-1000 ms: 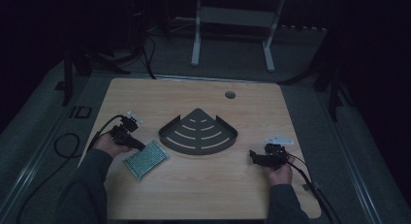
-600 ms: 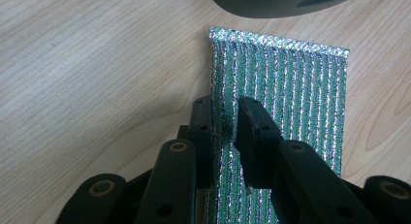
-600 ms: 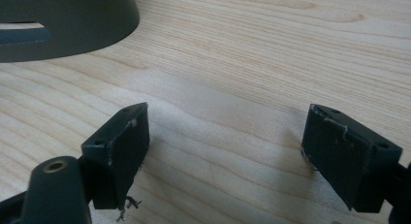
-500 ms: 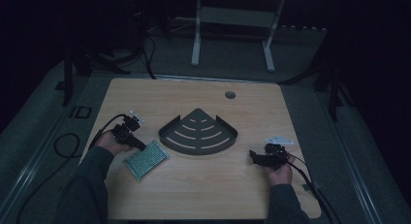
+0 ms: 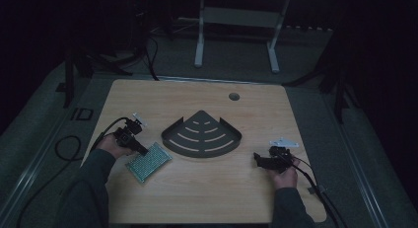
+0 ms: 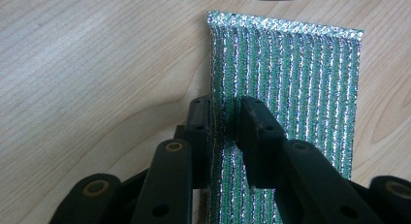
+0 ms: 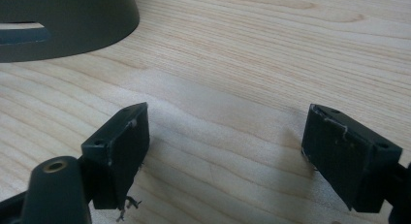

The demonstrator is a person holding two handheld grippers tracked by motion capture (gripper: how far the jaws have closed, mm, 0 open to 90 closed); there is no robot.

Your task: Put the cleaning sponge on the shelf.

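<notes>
Surface: a pale wooden table [image 5: 197,198] with a round cable hole [image 5: 234,96] at its upper centre, standing in a dark room on grey carpet; a white-legged frame [image 5: 236,35] stood behind it at the top of the frame.

Lower left, high view: the left gripper [image 5: 140,150] lay over the near edge of a green-and-silver scouring pad [image 5: 149,162]. The left gripper view gave what the high view could not: the pad [image 6: 286,88] was ribbed in glittering stripes and lay flat, and the jaws, which had just been opening, stood a narrow gap apart astride one strip near its left edge; whether the pads pressed on it could not be told.

Centre: a dark fan-shaped slotted shelf [image 5: 202,136], just beside the pad.

Lower right: the right gripper [image 5: 257,159], its jaws [image 7: 223,156] wide apart over bare wood, gripping nothing; the shelf's wall [image 7: 72,25] showed at upper left.
</notes>
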